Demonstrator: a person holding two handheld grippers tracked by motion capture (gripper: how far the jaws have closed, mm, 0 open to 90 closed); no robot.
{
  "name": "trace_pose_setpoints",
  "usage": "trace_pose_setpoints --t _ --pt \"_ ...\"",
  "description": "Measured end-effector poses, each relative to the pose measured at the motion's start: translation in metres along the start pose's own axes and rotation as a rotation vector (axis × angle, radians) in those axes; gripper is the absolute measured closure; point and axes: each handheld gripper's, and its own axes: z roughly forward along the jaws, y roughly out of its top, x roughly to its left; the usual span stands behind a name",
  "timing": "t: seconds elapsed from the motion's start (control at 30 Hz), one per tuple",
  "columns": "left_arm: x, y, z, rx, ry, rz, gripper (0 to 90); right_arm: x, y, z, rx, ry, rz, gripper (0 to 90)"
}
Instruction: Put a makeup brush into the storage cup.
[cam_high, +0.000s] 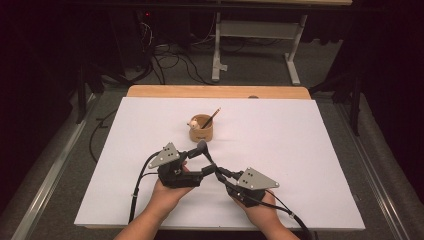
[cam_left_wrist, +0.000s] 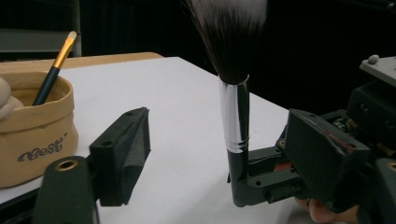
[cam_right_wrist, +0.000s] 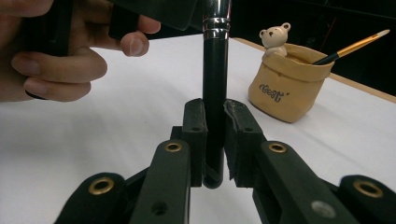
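Observation:
A make-up brush (cam_high: 202, 147) with a dark fluffy head, silver ferrule (cam_left_wrist: 235, 112) and black handle (cam_right_wrist: 215, 84) stands upright between the two grippers. My right gripper (cam_high: 218, 173) (cam_right_wrist: 215, 135) is shut on the bottom of its handle. My left gripper (cam_high: 200, 162) (cam_left_wrist: 219, 121) reaches in from the left with its jaws on either side of the brush. A gap shows on both sides, so it is open. Behind them stands a tan pouch-shaped cup (cam_high: 201, 132) (cam_left_wrist: 32, 135) (cam_right_wrist: 287, 88).
The cup holds a thin brush (cam_high: 212, 117) (cam_right_wrist: 350, 46) and has a small bear figure (cam_right_wrist: 275, 37) on its rim. Everything sits on a white board (cam_high: 300, 150) on a wooden table (cam_high: 215, 91). The hand (cam_right_wrist: 60, 60) that holds the left gripper is close by.

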Motion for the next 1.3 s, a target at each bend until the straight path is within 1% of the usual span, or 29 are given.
trace_pose_setpoints --t 0.2,0.23,0.3,0.33,0.37,0.47,0.53,0.57,0.7,0.77,0.93,1.0,1.3 --pt "-0.0001 -0.0007 -0.0002 -0.004 -0.011 -0.003 33.7 0.0008 -0.0002 0.0003 0.004 0.000 0.006 81.4" --pt "-0.0001 -0.0008 -0.0002 -0.005 -0.016 -0.006 35.2 0.0005 -0.0004 0.0006 0.000 0.009 0.006 81.5" --pt "0.0002 -0.0010 -0.0003 -0.006 -0.018 -0.010 38.7 0.0006 -0.0003 0.0006 0.001 0.002 0.004 81.4" --pt "0.0003 -0.0011 -0.0004 -0.010 -0.020 -0.015 40.0 0.0004 -0.0002 0.0002 0.006 0.013 0.006 81.5" --pt "0.0005 -0.0012 -0.0006 -0.010 -0.023 -0.017 42.7 0.0009 -0.0001 0.0005 0.003 -0.002 0.001 81.5" --pt "0.0013 -0.0018 -0.0008 -0.015 -0.039 -0.027 47.9 0.0013 -0.0004 0.0006 0.005 -0.001 0.005 81.4" --pt "0.0015 -0.0019 -0.0007 -0.014 -0.042 -0.028 50.8 0.0020 -0.0007 0.0009 0.008 0.001 0.013 81.4" --pt "0.0013 -0.0020 -0.0007 -0.017 -0.043 -0.030 51.7 0.0016 -0.0008 0.0012 0.008 0.005 0.005 81.4" --pt "0.0015 -0.0020 -0.0017 -0.029 -0.042 -0.033 55.1 0.0015 -0.0010 0.0018 0.007 0.009 -0.001 81.5" --pt "0.0026 -0.0020 -0.0026 -0.030 -0.044 -0.037 57.7 0.0014 -0.0011 0.0019 0.007 0.005 -0.004 81.5" --pt "0.0055 -0.0026 -0.0040 -0.045 -0.057 -0.067 61.9 0.0016 -0.0013 0.0021 0.005 0.006 -0.005 81.4" --pt "0.0060 -0.0030 -0.0041 -0.047 -0.059 -0.072 63.0 0.0017 -0.0013 0.0021 0.005 0.005 -0.004 81.5" --pt "0.0058 -0.0040 -0.0034 -0.043 -0.074 -0.076 67.2 0.0023 -0.0015 0.0026 -0.001 0.008 -0.005 81.4"
